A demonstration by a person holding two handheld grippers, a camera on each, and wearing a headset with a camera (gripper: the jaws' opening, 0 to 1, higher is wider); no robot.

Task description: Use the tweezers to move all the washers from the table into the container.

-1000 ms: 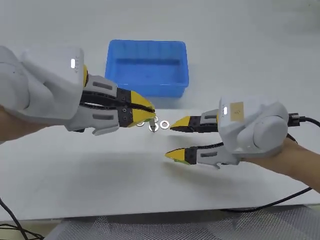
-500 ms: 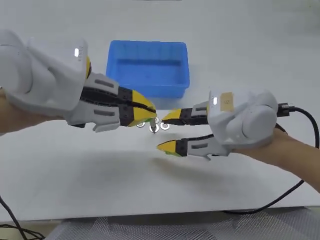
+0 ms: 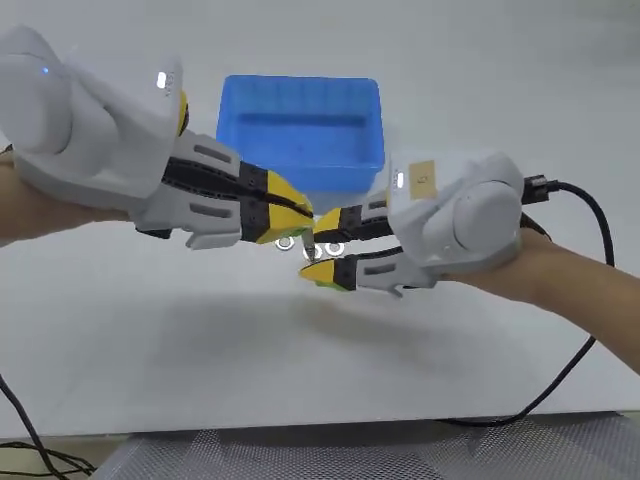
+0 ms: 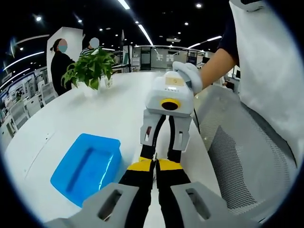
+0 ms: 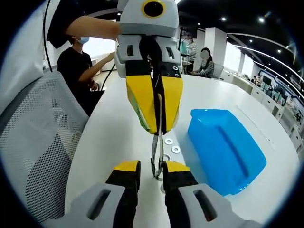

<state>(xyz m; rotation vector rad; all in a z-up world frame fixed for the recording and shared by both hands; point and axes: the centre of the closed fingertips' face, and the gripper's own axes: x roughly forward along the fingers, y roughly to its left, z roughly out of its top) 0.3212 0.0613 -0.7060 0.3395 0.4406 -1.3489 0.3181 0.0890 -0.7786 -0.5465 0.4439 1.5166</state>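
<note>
My left gripper (image 3: 300,214) is shut on a pair of metal tweezers (image 5: 157,142), whose tips point down at the white table. Three washers (image 3: 312,252) lie close together under the tips, just in front of the blue container (image 3: 300,120). They also show beside the tweezers in the right gripper view (image 5: 172,145). My right gripper (image 3: 313,248) faces the left one nose to nose. Its jaws are open, one on each side of the tweezers' tips (image 5: 156,172). The left gripper view shows the right gripper (image 4: 161,151) just ahead and the container (image 4: 85,166) at lower left.
The right gripper's black cable (image 3: 575,290) trails off the table's near right edge. Bare white table (image 3: 180,350) lies in front of both grippers. A grey mesh chair (image 5: 42,142) stands beside the table, and a potted plant (image 4: 90,69) at its far end. People stand and sit farther back.
My right gripper has moved left and slightly away from me until its jaws straddle the tweezers' tips, and the jaw gap has narrowed. The left gripper stays about where it was.
</note>
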